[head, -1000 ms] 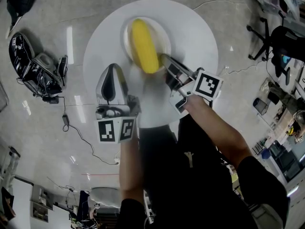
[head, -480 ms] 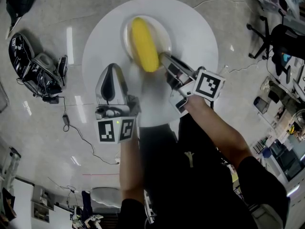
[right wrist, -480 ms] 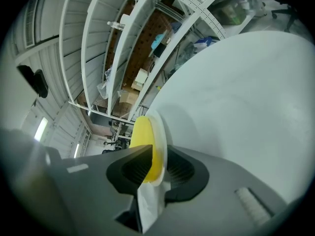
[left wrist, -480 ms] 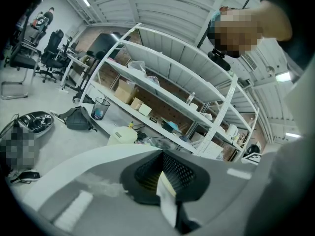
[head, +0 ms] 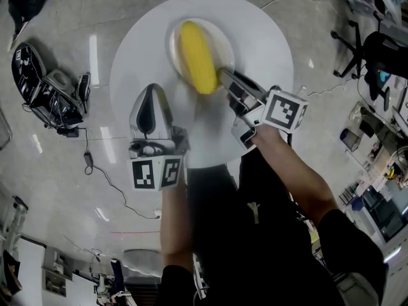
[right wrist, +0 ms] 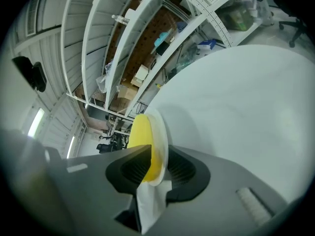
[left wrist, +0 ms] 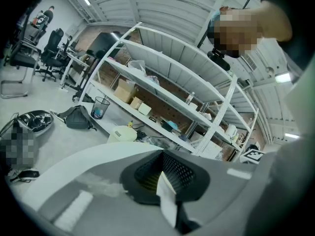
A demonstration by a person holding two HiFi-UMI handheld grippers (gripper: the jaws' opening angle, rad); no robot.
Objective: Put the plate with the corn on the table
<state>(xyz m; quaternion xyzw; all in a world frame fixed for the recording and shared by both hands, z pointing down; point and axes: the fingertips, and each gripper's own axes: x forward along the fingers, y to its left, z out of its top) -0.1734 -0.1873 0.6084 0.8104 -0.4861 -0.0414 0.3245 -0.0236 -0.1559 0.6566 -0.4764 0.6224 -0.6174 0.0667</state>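
Half open round the plate [head: 224,42] rim, the right hand-held gripper [head: 222,76] has just been opening to leave the corn [head: 196,56] on the tabletop [head: 258,30]; the left hand-held gripper [head: 150,90] is shut.

Your corn [head: 196,56] is bright yellow, its plate [head: 221,43] cream-white, and the table [head: 264,37] plain white all over. The floor [head: 64,18] is pale grey, faintly mottled. Your left hand-held gripper [head: 150,89] is light grey, with black meshed pads [left wrist: 179,170] and black-and-white square markers. Your clothing [head: 268,254] is black.
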